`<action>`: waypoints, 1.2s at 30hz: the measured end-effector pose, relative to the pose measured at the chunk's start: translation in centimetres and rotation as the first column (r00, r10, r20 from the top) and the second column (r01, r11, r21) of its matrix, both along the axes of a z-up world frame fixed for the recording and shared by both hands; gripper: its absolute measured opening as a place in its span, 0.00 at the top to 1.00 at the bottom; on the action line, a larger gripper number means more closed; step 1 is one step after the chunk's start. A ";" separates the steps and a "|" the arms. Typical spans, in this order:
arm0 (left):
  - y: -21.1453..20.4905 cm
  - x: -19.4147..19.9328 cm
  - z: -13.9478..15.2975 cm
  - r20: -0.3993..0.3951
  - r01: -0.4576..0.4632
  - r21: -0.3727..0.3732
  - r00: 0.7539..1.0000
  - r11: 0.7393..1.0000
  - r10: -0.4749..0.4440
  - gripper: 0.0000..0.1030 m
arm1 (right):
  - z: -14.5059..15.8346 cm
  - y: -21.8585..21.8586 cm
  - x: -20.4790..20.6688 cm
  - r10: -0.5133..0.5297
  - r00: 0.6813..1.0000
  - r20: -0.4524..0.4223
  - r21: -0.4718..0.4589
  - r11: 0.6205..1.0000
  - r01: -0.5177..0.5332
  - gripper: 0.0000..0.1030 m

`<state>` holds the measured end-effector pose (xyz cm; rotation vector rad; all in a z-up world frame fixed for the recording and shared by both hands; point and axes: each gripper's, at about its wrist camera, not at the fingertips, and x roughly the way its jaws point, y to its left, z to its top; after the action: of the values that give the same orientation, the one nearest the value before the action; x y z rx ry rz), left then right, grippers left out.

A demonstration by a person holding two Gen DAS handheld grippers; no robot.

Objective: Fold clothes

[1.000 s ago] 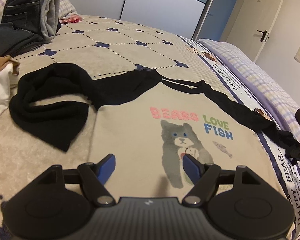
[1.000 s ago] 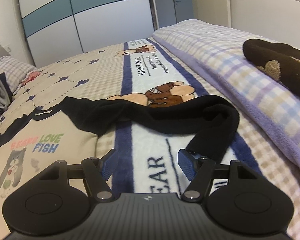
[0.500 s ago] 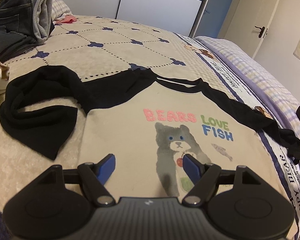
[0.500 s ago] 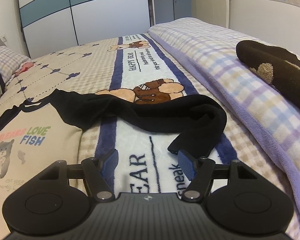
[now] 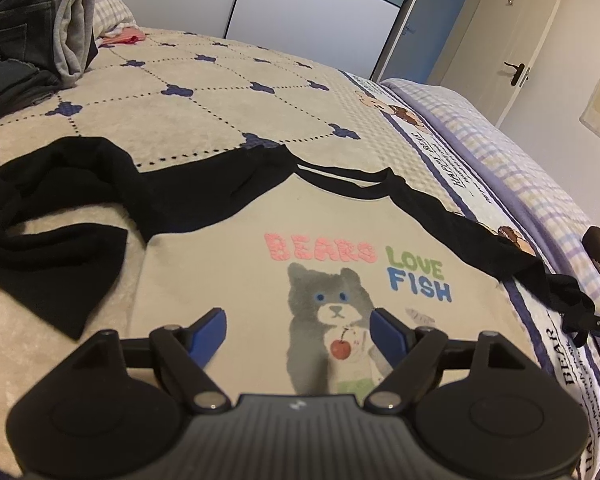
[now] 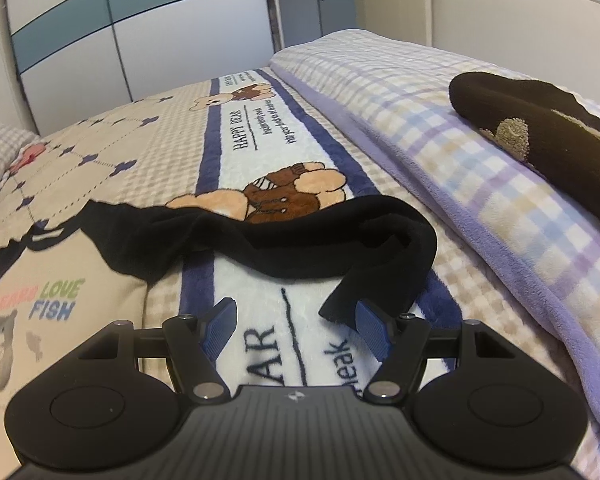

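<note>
Shirt flat on bed, sleeves spread left and right; clothes pile behind left; blanket along right.

Warm, dim indoor light (fisheye-bent edges), slightly soft focus.

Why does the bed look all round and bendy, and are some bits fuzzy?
Left wrist view: fisheye lens bends the bed; shirt print sharp, dim warm light. Right wrist view: wardrobe lines bow; shirt at left edge blurs.
</note>
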<state>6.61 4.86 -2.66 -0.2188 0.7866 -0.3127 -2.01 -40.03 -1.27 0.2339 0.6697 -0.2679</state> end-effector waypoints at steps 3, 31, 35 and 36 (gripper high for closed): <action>-0.4 0.0 0.2 -0.002 0.016 0.003 1.000 1.000 -0.016 0.17 | 0.5 -0.5 0.7 -0.017 1.000 0.013 0.013 1.000 0.017 0.33; -18.3 11.1 2.4 0.038 0.376 -0.006 0.926 0.926 -0.376 0.19 | 0.5 -9.9 4.1 -0.176 0.984 0.020 0.004 0.984 0.175 0.37; -19.0 13.7 2.3 0.032 0.353 -0.006 0.935 0.936 -0.352 0.21 | 0.4 -12.0 4.6 -0.130 0.991 0.021 0.049 0.990 0.128 0.40; -18.9 14.3 2.2 0.031 0.347 -0.010 0.938 0.938 -0.346 0.22 | 0.0 -12.8 4.6 -0.127 0.992 0.020 0.085 0.989 0.124 0.41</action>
<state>20.94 -14.09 -0.48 -0.0879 0.7932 -0.6546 2.62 -52.84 -1.24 0.3600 0.6426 -0.3574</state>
